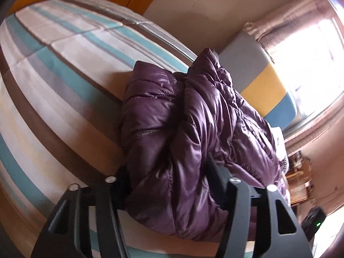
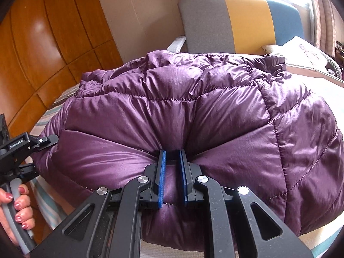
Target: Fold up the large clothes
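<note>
The shiny purple quilted puffer jacket lies bunched in a thick mound on the bed, whose cover has teal, brown and cream stripes.

The right claw has its blue-padded fingers drawn narrow and pinched on a fold of the jacket's near edge; the cloth puckers into radiating creases where the pads bite, and the rest of the jacket swells up ahead of and to both sides of this claw.

The left claw sits at the jacket's end with a thick roll of purple fabric bulging up between its two black fingers. Its pads are buried in cloth, so I cannot tell whether they press on it.

In the right wrist view a hand grips that claw's handle, far left of the right claw.

A grey, yellow and blue padded headboard stands beyond the jacket.
</note>
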Available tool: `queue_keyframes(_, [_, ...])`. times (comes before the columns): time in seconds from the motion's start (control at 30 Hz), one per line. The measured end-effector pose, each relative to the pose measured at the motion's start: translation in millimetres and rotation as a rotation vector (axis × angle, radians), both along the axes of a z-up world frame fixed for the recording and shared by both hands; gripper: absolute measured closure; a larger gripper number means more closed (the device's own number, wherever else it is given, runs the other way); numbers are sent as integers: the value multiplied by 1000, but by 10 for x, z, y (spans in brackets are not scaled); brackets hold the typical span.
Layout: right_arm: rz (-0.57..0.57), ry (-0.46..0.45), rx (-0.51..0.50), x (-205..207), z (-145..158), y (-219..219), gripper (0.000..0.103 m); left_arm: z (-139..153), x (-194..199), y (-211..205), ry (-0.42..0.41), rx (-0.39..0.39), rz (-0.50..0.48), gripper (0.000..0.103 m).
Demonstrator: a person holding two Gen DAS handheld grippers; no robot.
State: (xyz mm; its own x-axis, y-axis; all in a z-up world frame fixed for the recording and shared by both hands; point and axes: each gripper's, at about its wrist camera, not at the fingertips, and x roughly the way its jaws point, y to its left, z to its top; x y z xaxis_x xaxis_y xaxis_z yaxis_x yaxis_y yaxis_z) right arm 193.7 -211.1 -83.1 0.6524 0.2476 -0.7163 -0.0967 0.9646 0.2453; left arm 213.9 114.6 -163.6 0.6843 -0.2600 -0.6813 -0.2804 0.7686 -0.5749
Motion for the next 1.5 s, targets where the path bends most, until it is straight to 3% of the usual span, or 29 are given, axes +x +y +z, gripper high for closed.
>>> queue_keyframes(0.2, [-4,-1,-3,-16,-4,-9,90,-54,42,8,2,-118,11,77])
queue_keyframes(0.3, [-6,0,-12,-18,0,14,90,167,-24,-118,-69,-38,9,83])
queue_keyframes(0.5, [-23,-1,-5,-34,-13,24,90,755,-131,-472,-251,126,-63,85])
queue_keyframes(0.6, [-24,6,-2,-29,-12,27,90,929,-166,-625,-296,180,-89,85])
queue_keyframes(0.93, [-36,13,38,-24,-40,-33,90,1359,-345,-1294,-479,231,-312,85])
queue_keyframes(1.03, [-34,8,78,-37,5,-125,90,1420,-371,-1415,-496,263,-338,85])
queue_keyframes(1.1, [-60,-10,173,-121,65,-280,90,1446,-366,-1418,-493,262,-342,85])
queue_keyframes(1.17, [-99,-39,205,-230,127,-417,90,1477,-380,-1419,-490,266,-342,85])
queue_keyframes(1.3, [-174,-109,135,-450,288,-669,90,1508,-403,-1504,-494,290,-348,85])
queue_keyframes(1.4, [-280,-95,41,-523,322,-928,90,1531,-398,-1624,-501,324,-362,85])
queue_keyframes(1.5, [-352,-79,74,-580,275,-1200,90,1566,-408,-1770,-512,364,-384,85])
